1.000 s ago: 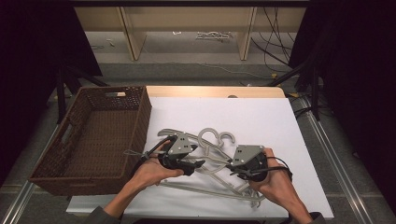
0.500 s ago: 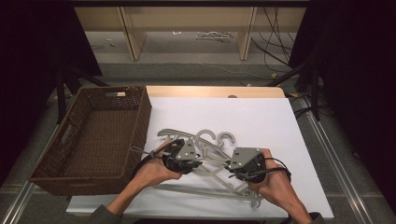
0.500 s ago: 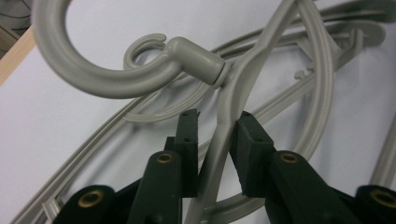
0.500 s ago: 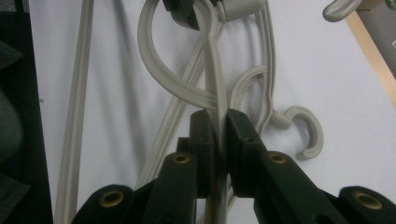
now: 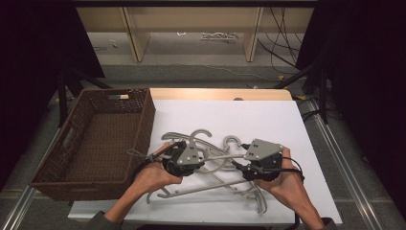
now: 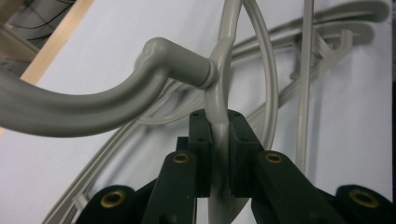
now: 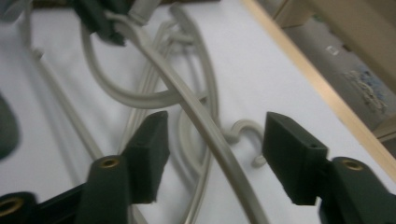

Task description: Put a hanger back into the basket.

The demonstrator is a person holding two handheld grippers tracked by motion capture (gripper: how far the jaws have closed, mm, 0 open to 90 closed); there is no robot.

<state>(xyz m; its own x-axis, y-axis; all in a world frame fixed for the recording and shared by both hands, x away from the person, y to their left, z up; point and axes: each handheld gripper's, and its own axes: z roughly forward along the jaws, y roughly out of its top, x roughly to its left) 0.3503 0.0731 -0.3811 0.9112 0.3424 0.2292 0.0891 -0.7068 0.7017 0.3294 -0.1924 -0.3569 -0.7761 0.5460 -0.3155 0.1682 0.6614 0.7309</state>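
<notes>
At the left of the worktop (image 5: 287, 120) a brown wicker basket (image 5: 143, 120) stood with nothing in it, so by the look of things no hanger had yet gone in and the whole job was still to do. Just right of it, on the white sheet, a tangle of grey plastic hangers (image 5: 210, 184) lay near the person's edge.

The left tongs (image 5: 173, 154), held low over the near left of the pile with the forearm coming in from the near edge, had just closed and were clamped on the neck of the top hanger (image 6: 219, 88), right below its hook.

The right tongs (image 5: 243, 167) sat level with them, close to the right. Their jaws had just been opening and stood wide, pads off the plastic, with that hanger's arm (image 7: 205, 126) passing between them untouched. Lifting that one free of the others and carrying it left to the basket appeared to be what remained.
</notes>
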